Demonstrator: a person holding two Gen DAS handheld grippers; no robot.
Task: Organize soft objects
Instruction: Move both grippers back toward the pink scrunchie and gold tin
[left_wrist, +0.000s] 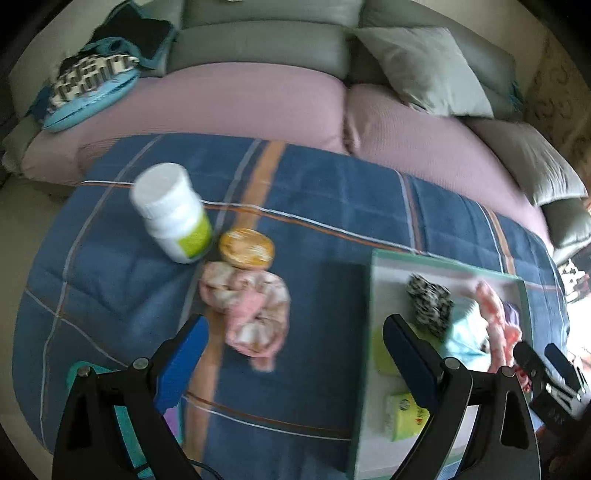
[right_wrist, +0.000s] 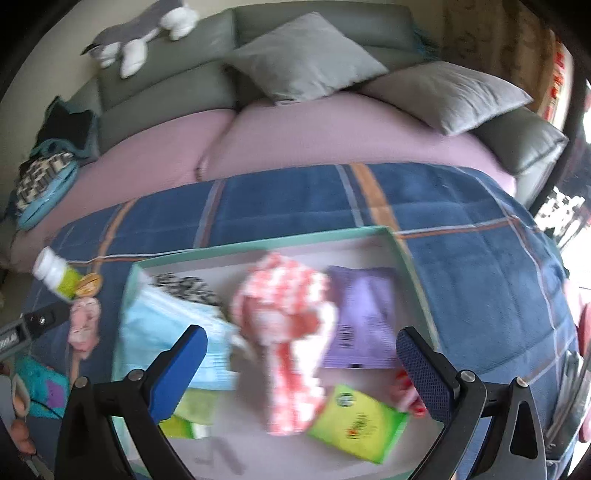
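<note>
Crumpled pink-and-cream fabric scrunchie (left_wrist: 251, 317) lies on the blue plaid quilt (left_wrist: 314, 206), just beside a flat round orange tin (left_wrist: 246, 247) & a white plastic bottle (left_wrist: 173, 214). Left gripper (left_wrist: 295, 354) angled down over it, jaws spread, nothing between. Right gripper (right_wrist: 301, 373) jaws spread wide above the shallow green-rimmed cardboard box (right_wrist: 258, 242), over a pink-white knitted piece (right_wrist: 291, 332). Bare quilt betw. scrunchie & box.

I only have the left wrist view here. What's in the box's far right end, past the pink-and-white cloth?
Observer: A purple packet lies flat there, beside the pink-and-white cloth.
Operator: Is the right gripper holding anything?
Observer: No. The right gripper is open above the box, nothing between its pads.
Operator: Anything on the sofa back?
Observer: A grey-and-white plush toy lies on top.
</note>
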